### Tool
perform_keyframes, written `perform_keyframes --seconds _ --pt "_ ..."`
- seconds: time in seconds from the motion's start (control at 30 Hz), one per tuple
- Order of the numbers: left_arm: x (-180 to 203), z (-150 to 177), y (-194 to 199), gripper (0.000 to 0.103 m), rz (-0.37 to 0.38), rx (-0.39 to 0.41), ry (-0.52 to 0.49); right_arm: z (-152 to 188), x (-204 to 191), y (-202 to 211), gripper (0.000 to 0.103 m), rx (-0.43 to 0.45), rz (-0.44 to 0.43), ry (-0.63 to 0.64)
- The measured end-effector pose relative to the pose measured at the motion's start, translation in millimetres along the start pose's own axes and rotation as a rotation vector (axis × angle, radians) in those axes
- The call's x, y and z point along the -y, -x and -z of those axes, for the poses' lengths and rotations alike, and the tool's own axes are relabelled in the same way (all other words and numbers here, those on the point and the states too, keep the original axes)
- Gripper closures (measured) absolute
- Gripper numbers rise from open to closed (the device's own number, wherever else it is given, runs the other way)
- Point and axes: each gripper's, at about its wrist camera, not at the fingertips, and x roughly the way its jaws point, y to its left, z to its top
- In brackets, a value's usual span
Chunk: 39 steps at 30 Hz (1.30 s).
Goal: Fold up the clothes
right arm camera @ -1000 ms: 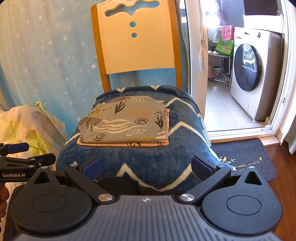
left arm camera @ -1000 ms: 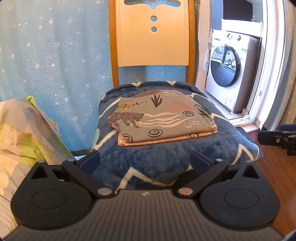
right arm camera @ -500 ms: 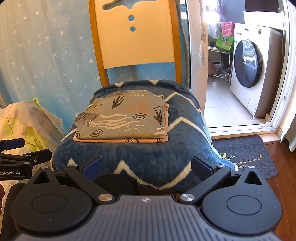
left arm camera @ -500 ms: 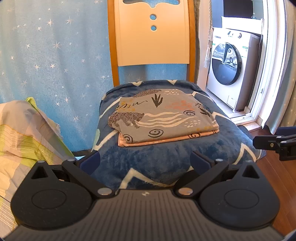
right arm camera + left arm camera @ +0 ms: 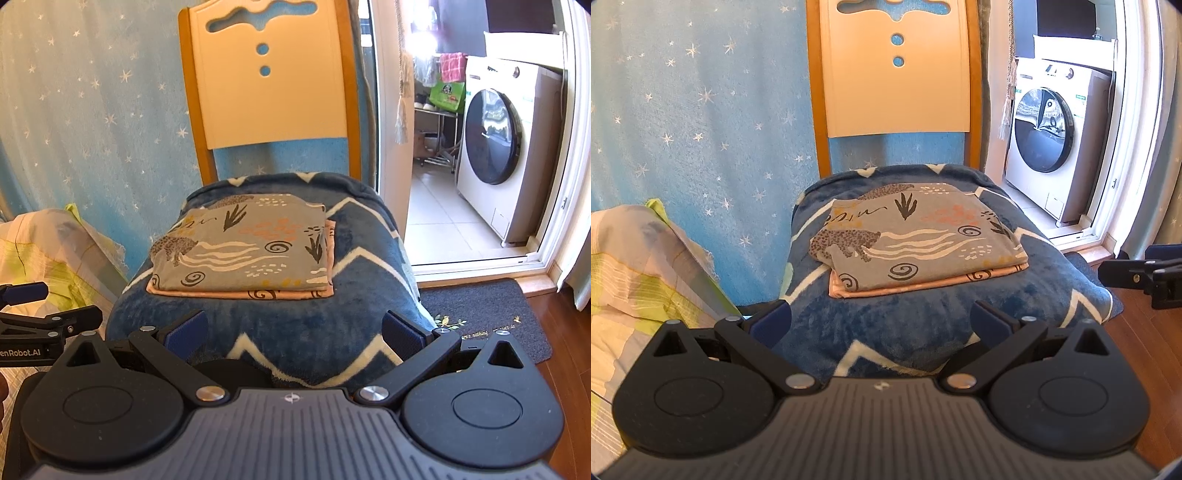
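Observation:
A folded grey garment (image 5: 916,243) printed with leopards and swirls lies flat on a blue zigzag blanket (image 5: 916,317) that covers a chair seat. An orange layer shows under its front edge. The same folded garment (image 5: 243,251) appears in the right wrist view, on the blanket (image 5: 295,325). My left gripper (image 5: 881,319) hangs open in front of the seat, a short way back from the cloth, holding nothing. My right gripper (image 5: 293,328) is also open and empty, at about the same distance. Each gripper shows at the edge of the other's view.
The chair's cream and orange backrest (image 5: 897,70) rises behind the seat against a blue starry curtain (image 5: 694,122). A striped yellow-green bedding pile (image 5: 631,273) lies at left. At right an open doorway leads to a washing machine (image 5: 506,147), with a dark doormat (image 5: 484,317) on the wood floor.
Both grippers have drifted slightly; the right wrist view dipped and rose again. The folded garment has not moved, and both grippers stay open.

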Motion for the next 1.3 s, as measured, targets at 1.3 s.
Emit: perform_keyframes --seconds 1.3 --pt "4 8 18 0.001 0.002 0.035 -0.005 8 -5 12 0.0 0.018 0.0 0.005"
